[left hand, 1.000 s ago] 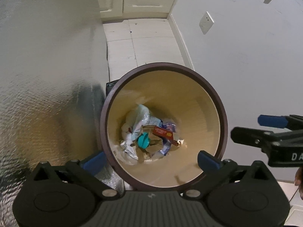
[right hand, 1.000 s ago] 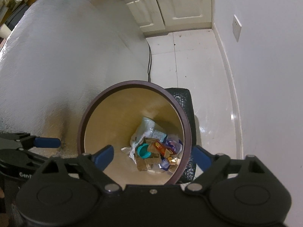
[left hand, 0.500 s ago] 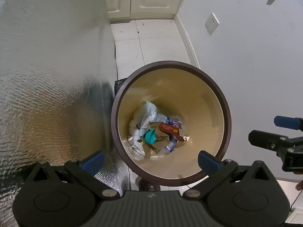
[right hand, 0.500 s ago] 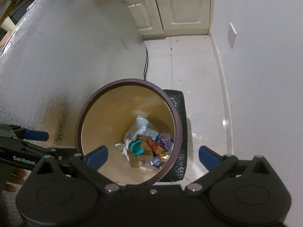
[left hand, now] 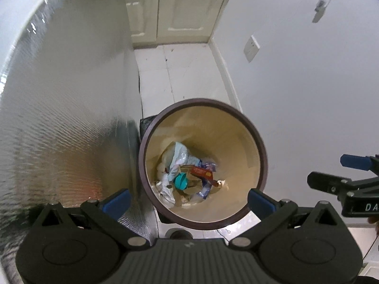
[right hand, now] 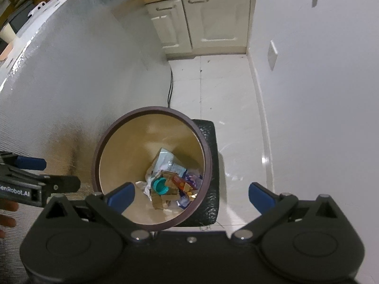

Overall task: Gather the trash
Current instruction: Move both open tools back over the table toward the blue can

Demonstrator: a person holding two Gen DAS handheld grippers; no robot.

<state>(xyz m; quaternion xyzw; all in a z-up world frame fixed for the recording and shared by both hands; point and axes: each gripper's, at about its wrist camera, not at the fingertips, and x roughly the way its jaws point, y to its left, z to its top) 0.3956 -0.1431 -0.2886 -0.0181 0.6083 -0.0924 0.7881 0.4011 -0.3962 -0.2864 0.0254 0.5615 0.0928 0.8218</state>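
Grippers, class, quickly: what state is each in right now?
Left gripper: open, holding nothing.
Right gripper: open, holding nothing.

White lettering on the black body of the left gripper [right hand: 30, 163], seen at the left edge of the right wrist view, reads "enRobot.AI", its first letter cut off by the frame. On the black body of the right gripper [left hand: 353, 172], at the right edge of the left wrist view, only the white letters "DA" show before the frame cuts them. Print on the wrappers in the bin [left hand: 165, 118] is too small to read
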